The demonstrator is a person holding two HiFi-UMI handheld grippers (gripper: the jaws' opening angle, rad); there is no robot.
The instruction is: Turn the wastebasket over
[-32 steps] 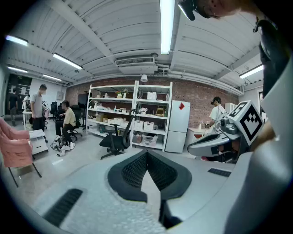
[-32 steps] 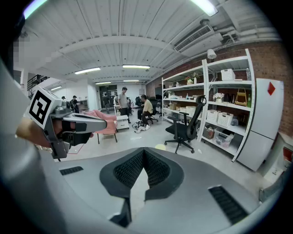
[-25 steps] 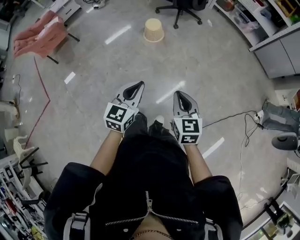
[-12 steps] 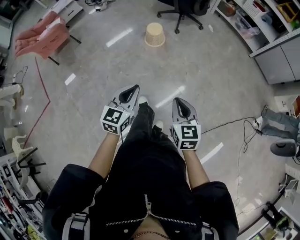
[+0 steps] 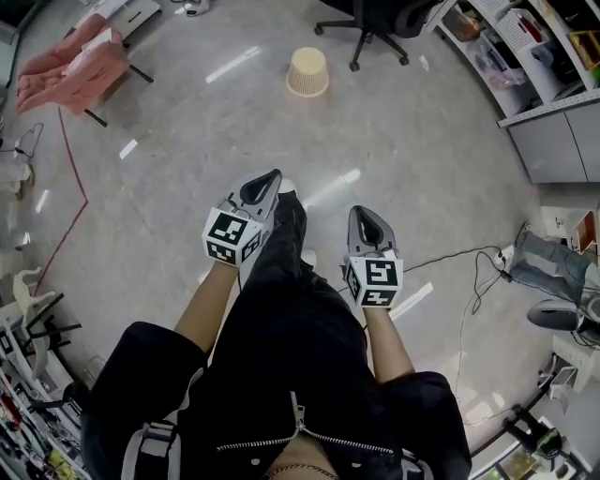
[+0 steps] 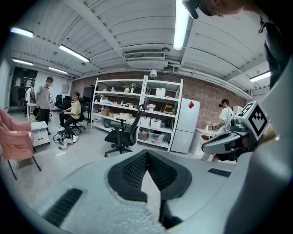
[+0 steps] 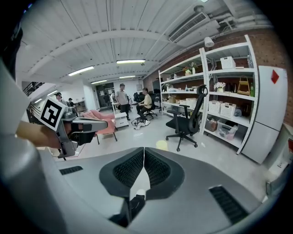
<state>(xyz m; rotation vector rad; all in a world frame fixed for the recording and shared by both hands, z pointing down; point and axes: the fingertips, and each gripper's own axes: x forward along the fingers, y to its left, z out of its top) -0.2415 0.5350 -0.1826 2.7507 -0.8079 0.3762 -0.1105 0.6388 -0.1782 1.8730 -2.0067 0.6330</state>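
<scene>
A beige ribbed wastebasket (image 5: 307, 72) stands on the floor, wide end down, far ahead at the top of the head view. In the right gripper view the wastebasket (image 7: 161, 145) is a small pale shape just above the jaws. My left gripper (image 5: 271, 178) is shut and empty, held in front of the person's waist. My right gripper (image 5: 362, 215) is shut and empty beside it, at the same distance from the basket. The jaws meet tip to tip in both gripper views, left gripper (image 6: 147, 153) and right gripper (image 7: 143, 149).
A black office chair (image 5: 367, 21) stands right behind the wastebasket. A chair draped in pink cloth (image 5: 70, 64) is at the far left, with a red cable (image 5: 77, 187) on the floor. Shelves and cabinets (image 5: 544, 84) line the right; black cables (image 5: 464, 255) trail there. People stand in the distance.
The person has stepped forward, one leg swinging out between the grippers. Both grippers stay shut and have shifted slightly with the walk. The wastebasket sits a little lower in the head view.
</scene>
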